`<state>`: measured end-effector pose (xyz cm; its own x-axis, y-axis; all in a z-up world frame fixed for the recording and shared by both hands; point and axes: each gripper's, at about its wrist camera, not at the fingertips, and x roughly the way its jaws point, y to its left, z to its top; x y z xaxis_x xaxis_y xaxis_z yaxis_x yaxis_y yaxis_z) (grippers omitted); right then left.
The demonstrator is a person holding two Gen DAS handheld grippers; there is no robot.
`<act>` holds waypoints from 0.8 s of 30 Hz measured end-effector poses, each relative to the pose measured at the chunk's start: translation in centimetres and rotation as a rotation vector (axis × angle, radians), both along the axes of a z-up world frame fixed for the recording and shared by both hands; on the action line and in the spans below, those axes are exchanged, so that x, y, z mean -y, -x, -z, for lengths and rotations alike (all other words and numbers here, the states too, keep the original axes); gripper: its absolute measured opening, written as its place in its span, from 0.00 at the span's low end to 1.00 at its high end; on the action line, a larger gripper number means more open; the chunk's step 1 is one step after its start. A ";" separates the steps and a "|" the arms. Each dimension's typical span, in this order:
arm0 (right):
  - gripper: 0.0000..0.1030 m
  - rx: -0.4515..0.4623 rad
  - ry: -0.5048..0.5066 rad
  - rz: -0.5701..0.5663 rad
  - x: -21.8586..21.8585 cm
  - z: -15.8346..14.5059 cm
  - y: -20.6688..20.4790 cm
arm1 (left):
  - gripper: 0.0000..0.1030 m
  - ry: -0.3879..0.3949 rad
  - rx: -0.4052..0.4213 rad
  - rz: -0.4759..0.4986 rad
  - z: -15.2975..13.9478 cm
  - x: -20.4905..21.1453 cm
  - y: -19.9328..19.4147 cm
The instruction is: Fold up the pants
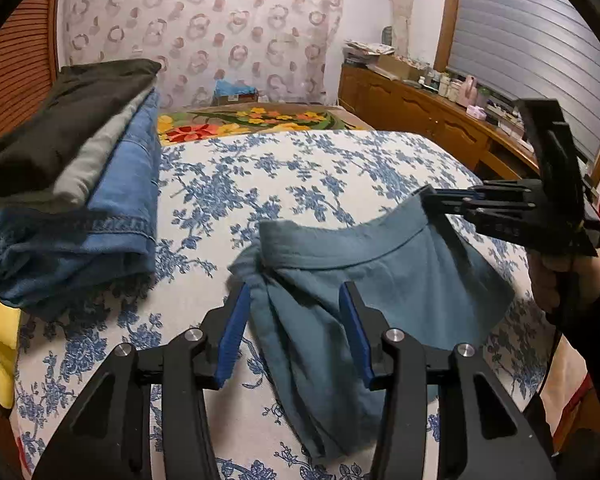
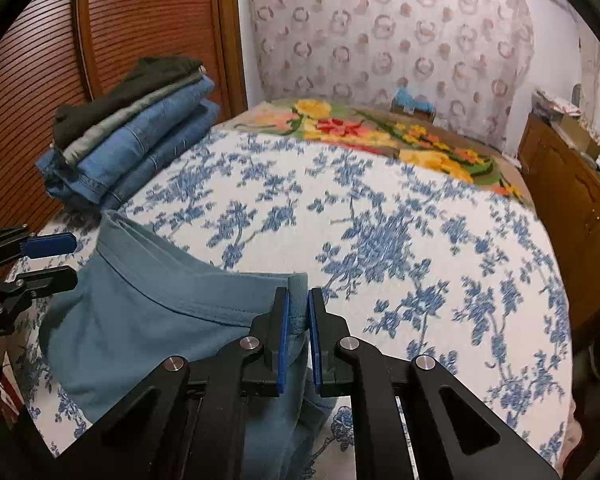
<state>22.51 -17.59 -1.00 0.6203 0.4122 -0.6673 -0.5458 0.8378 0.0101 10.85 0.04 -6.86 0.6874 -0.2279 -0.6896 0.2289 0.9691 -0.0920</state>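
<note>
Bed (image 1: 300, 184) with blue-flowered white cover, taken as our landmark; entries run left to right.

1. Yellow soft item (image 1: 0, 344) at the bed's near left edge; we see it in the left wrist view only, and cannot tell what it is.
2. Stack of folded clothes (image 1: 80, 184) on the bed's left side against the slatted wooden door (image 2: 40, 80); dark garment on top, grey beneath, blue denim at the bottom; the right wrist view shows the stack whole, the left only its near end.
3. Left gripper (image 1: 296, 328) over the bed's near edge; we find its jaws standing apart, a gathered corner of the pants' waistband between them; the left pad touches the cloth, the right pad stands clear of the bunched part, so nothing is pinched; the right wrist view confirms the gap between its fingers (image 2: 48, 245).
4. Teal pants (image 2: 148, 320) lifted at the waistband above the bed's near side, the rest draping down onto the cover.
5. Right gripper (image 2: 298, 312) clenched on the opposite end of the waistband, cloth squeezed between its blue pads; the left wrist view adds the hand (image 1: 560, 280) holding it.
6. Flowered blanket (image 2: 380, 132) at the bed's far end; patterned curtain (image 1: 204, 28) behind.
7. Wooden cabinet (image 1: 420, 108) right of the bed, its top cluttered; only the left wrist view shows the shuttered window (image 1: 532, 40) above it.
</note>
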 end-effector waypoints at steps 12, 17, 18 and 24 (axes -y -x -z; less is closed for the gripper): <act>0.09 -0.011 -0.012 0.014 0.0 -0.6 -0.1 | 0.43 -0.018 -0.037 -0.010 0.7 0.0 -3.8; 0.11 -0.009 -0.033 0.010 0.6 -0.9 0.3 | 0.18 -0.015 -0.040 -0.020 1.1 -0.3 -4.8; 0.11 -0.005 -0.038 0.009 0.7 -1.0 0.5 | 0.18 -0.007 -0.041 -0.022 1.2 -0.4 -4.8; 0.16 0.032 -0.008 0.031 1.2 -1.6 2.0 | 0.18 -0.031 -0.031 -0.032 0.9 -0.2 -3.8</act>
